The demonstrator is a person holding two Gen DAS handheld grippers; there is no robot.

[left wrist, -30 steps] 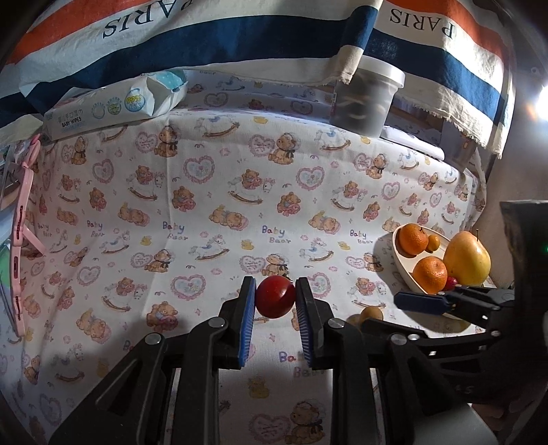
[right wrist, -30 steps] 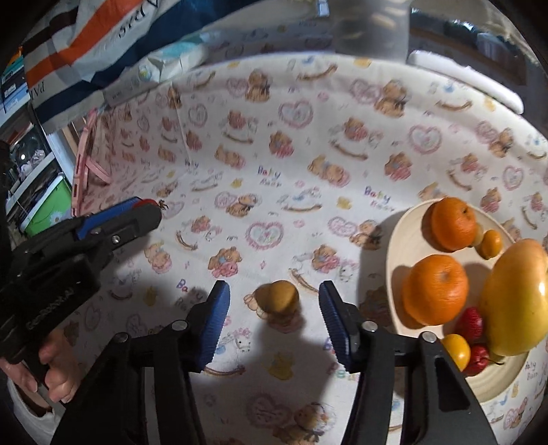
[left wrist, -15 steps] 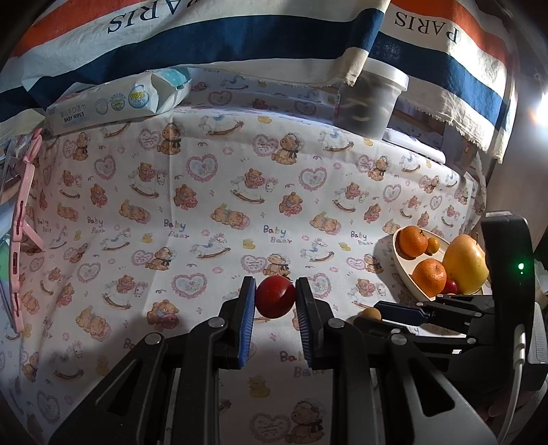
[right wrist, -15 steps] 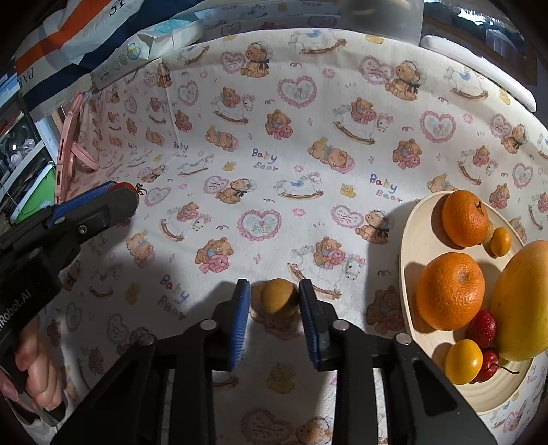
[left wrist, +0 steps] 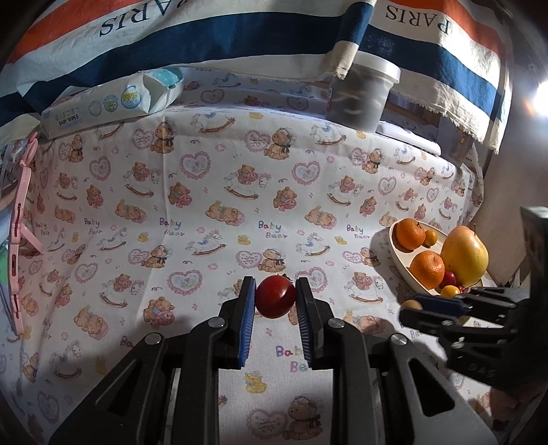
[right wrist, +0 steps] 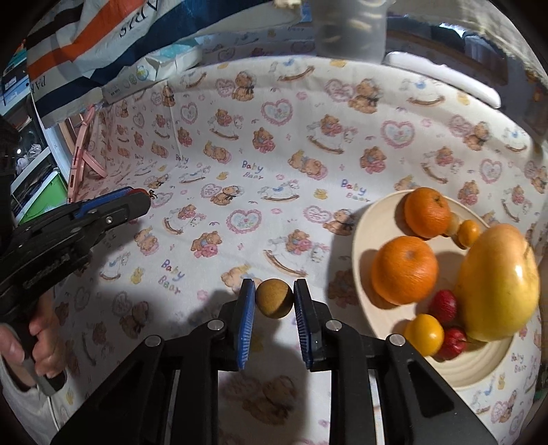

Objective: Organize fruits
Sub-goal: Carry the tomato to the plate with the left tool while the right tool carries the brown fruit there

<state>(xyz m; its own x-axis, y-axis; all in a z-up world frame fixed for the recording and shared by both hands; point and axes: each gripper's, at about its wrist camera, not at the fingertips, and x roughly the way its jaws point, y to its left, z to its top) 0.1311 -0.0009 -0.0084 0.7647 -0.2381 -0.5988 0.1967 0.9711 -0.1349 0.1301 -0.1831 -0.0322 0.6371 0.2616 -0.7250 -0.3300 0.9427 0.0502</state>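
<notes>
Left wrist view: left gripper [left wrist: 275, 301] is clamped tight on a small red fruit [left wrist: 275, 297], round, glossy, deep red w/ a dark shaded underside, pinched between the blue pads [left wrist: 247, 318]. It sits above the teddy-bear print cloth [left wrist: 191, 205]; can't tell if it touches the cloth. Off to the right, the cream bowl [left wrist: 400, 263] holds two oranges [left wrist: 426, 269], a tiny orange citrus [left wrist: 430, 236], a big yellow-red mango-like fruit [left wrist: 464, 256] w/ a blush on top, plus small red and yellow bits low in the bowl. Right gripper [left wrist: 416, 304] comes in from the right edge just in front of the bowl, a tan fruit peeking at its tip. At the back: baby wipes pack [left wrist: 109, 106], lidded plastic tub [left wrist: 364, 92], striped PARIS fabric [left wrist: 219, 30].

Right wrist view: right gripper [right wrist: 274, 301] closed on a small brown fruit [right wrist: 274, 297], round, matte, fuzzy-looking tan skin, pressed between both pads, hanging over the cloth just left of the bowl [right wrist: 370, 219]. Bowl contents clear here: two pebbly oranges [right wrist: 405, 269], mini citrus [right wrist: 468, 232], the large mango-like fruit [right wrist: 498, 282], two small red fruits [right wrist: 443, 307], one small yellow [right wrist: 424, 334]. Left gripper [right wrist: 137, 202] at the left edge, red fruit barely showing at its tip, a hand [right wrist: 37, 342] wrapped on the handle.
</notes>
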